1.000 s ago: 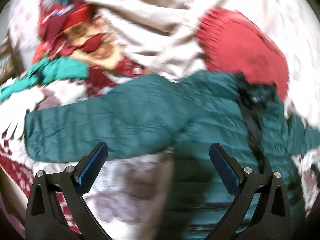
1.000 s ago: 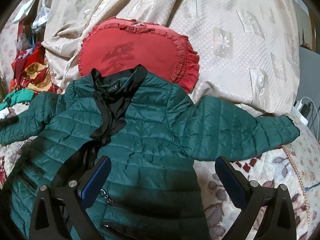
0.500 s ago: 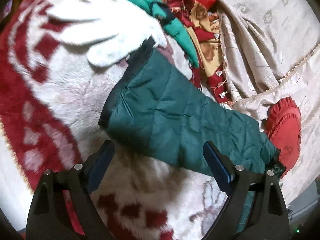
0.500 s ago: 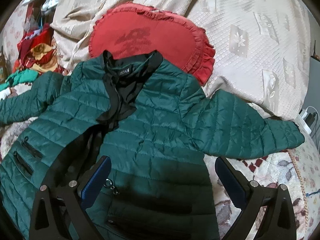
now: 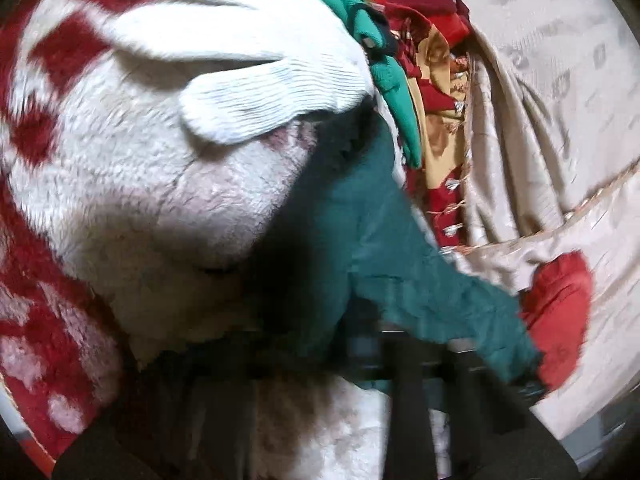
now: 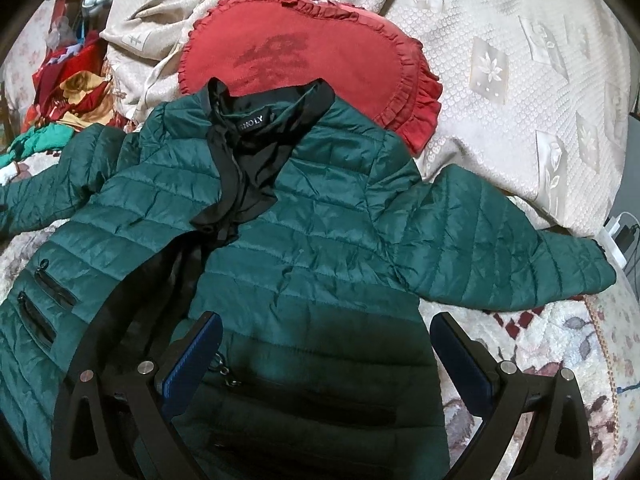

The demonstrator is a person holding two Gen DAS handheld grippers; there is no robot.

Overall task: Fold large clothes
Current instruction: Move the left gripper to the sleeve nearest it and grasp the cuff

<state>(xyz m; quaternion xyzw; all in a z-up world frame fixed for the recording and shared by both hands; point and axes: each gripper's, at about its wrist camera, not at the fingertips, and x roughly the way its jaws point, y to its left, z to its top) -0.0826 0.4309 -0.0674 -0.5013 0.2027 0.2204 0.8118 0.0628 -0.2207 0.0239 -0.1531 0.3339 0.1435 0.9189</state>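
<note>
A dark green quilted jacket (image 6: pixel 304 240) with a black collar lies spread face up on the bed, sleeves out to both sides. My right gripper (image 6: pixel 326 354) is open and empty, hovering over the jacket's lower front. In the left wrist view the jacket's left sleeve (image 5: pixel 360 240) is bunched and lifted right in front of the camera. My left gripper (image 5: pixel 380 344) is blurred and dark; its jaws appear closed on the sleeve end.
A red heart-shaped cushion (image 6: pixel 304 60) lies behind the collar on a beige bedspread (image 6: pixel 520 60). A red and white fleece blanket (image 5: pixel 120 200), a white knit piece (image 5: pixel 260 96) and a heap of red and green clothes (image 5: pixel 400 60) lie left of the sleeve.
My left gripper moved in onto the sleeve cuff and its fingers closed together; the sleeve now rises bunched before the camera. My right gripper drifted slightly over the jacket front, still open.
</note>
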